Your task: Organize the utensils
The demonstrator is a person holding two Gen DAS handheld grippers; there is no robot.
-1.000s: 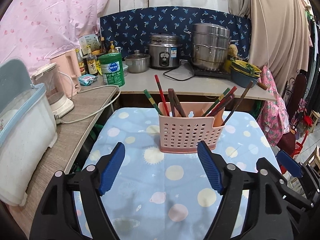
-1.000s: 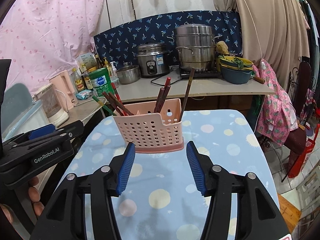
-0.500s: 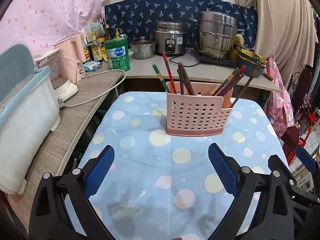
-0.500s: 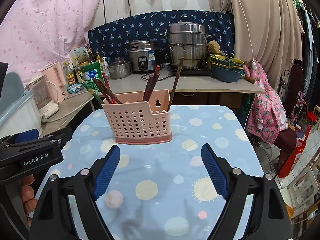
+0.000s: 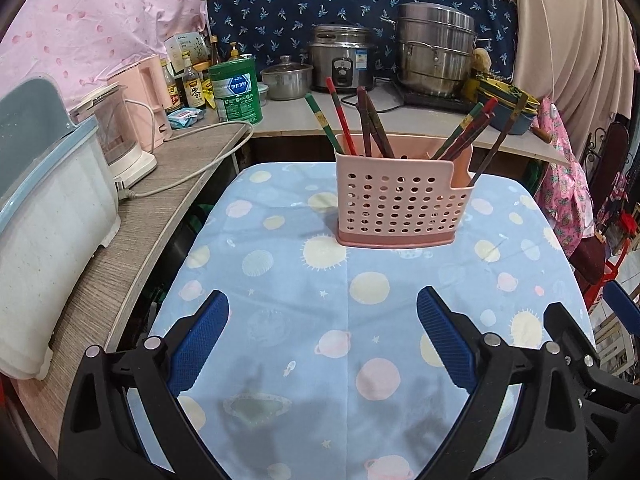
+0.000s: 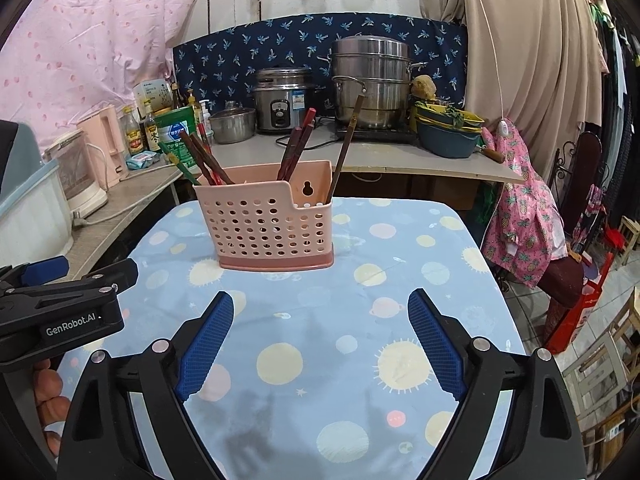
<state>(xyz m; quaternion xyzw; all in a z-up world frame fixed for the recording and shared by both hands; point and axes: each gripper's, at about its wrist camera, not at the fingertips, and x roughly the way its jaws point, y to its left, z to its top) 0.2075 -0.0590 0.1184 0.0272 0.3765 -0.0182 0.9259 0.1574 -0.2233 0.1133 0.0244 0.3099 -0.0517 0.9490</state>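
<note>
A pink perforated utensil basket point(image 5: 400, 204) stands upright on the blue patterned tablecloth point(image 5: 320, 320); it also shows in the right wrist view point(image 6: 272, 226). Several chopsticks point(image 5: 370, 124) stand in it, some leaning left, some right point(image 6: 296, 152). My left gripper point(image 5: 322, 336) is open and empty, well back from the basket over the cloth. My right gripper point(image 6: 320, 332) is open and empty, also short of the basket. The left gripper's body point(image 6: 60, 312) shows at the left of the right wrist view.
A wooden side counter point(image 5: 132, 232) with a white-and-blue appliance point(image 5: 44, 232), a blender point(image 5: 120, 136) and a cord runs along the left. The back counter holds a rice cooker point(image 5: 340, 66), a steel steamer pot point(image 5: 436, 52), a green tin point(image 5: 234, 92) and bottles. Chairs and hanging cloths are at right.
Both grippers have drawn back from the basket and opened wider. The basket and chopsticks have not moved.
</note>
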